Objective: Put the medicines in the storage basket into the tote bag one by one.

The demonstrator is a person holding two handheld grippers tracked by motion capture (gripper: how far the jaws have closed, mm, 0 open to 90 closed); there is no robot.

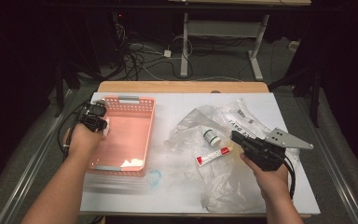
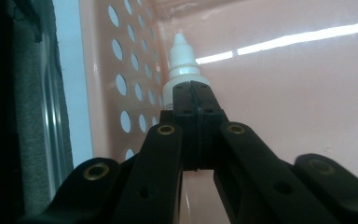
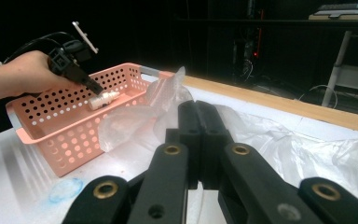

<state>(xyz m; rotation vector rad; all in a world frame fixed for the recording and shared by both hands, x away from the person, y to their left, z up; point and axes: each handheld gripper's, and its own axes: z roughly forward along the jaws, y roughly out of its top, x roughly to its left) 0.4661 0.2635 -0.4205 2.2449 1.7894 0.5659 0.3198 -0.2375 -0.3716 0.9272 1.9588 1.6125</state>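
My left gripper (image 1: 102, 126) hangs over the left side of a pink perforated basket (image 1: 140, 122), shut on a small white dropper bottle (image 2: 182, 58). In the left gripper view the jaws (image 2: 192, 88) meet on the bottle's body, its nozzle pointing away along the basket's inner wall (image 2: 135, 70). The right gripper view shows that bottle (image 3: 105, 99) held level just above the basket's rim (image 3: 121, 70). My right gripper (image 1: 235, 136) is shut on nothing, hovering above a crumpled clear plastic bag (image 1: 200, 119). Its closed jaws (image 3: 196, 109) point toward the basket.
A white bottle with a green cap (image 1: 211, 137) and a red-and-white tube (image 1: 213, 156) lie on the plastic bag. A faint blue ring (image 1: 154, 178) marks the white table cover (image 1: 168, 196) near the basket's front corner. Beyond the table are cables and desk legs.
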